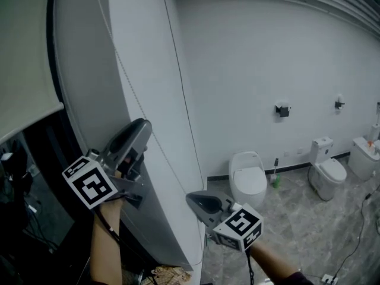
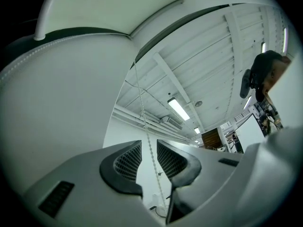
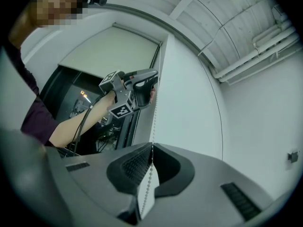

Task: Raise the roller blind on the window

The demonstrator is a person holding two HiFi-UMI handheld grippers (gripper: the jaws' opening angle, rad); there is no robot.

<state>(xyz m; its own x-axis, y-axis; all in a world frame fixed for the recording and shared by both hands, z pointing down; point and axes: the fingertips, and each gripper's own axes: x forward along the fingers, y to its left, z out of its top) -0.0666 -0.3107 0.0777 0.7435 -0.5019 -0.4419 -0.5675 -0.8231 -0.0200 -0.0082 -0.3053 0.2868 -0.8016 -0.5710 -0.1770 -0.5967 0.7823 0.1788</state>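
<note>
Washroom wall [image 1: 267,58], bead chain [image 3: 154,122] inside right gripper [image 3: 151,148]

A white toilet [image 1: 248,180] and a second toilet [image 1: 326,171] stand against the wall [image 1: 267,58] — marbled floor [image 1: 297,230] beneath.

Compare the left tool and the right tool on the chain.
Left tool stands open, with the chain loose between its jaws; right tool is shut on the chain. Left tool sits higher up the chain, right tool lower. Both straddle the same chain.
</note>
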